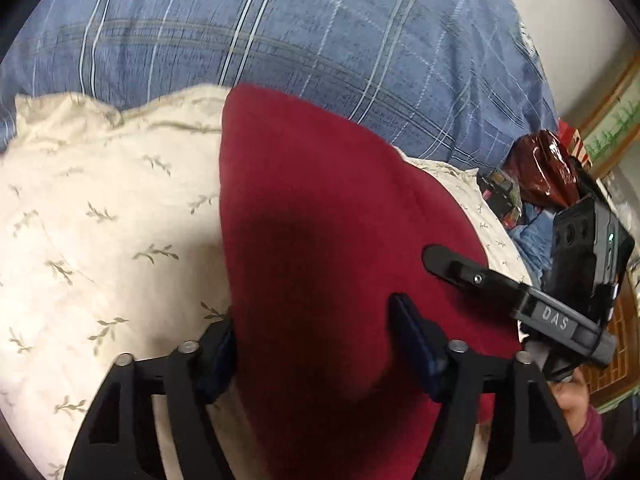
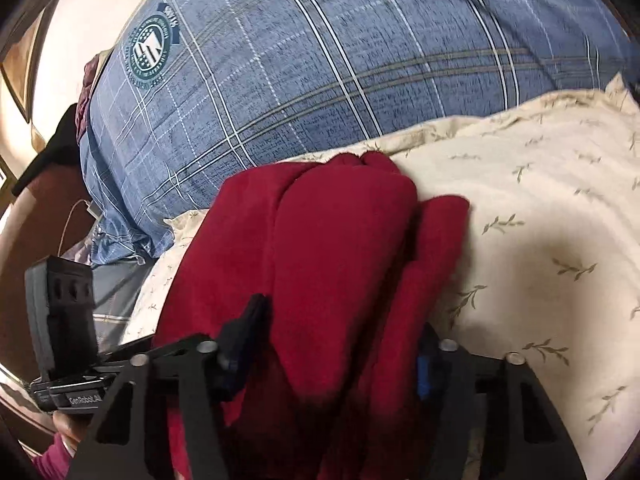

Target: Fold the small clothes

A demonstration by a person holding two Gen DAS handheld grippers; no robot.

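A dark red fleece garment lies on a cream cloth with a leaf print on the bed. In the left wrist view it looks smooth and fills the middle. My left gripper is open, with its jaws wide apart on either side of the garment's near part. In the right wrist view the garment lies in thick lengthwise folds. My right gripper is open and straddles those folds; its right finger is partly hidden behind the cloth. The right gripper also shows in the left wrist view, resting on the garment's right edge.
A blue plaid quilt rises behind the cream cloth; in the right wrist view it carries a round green emblem. Shiny red packets and clutter lie at the right. A white cable hangs at the left.
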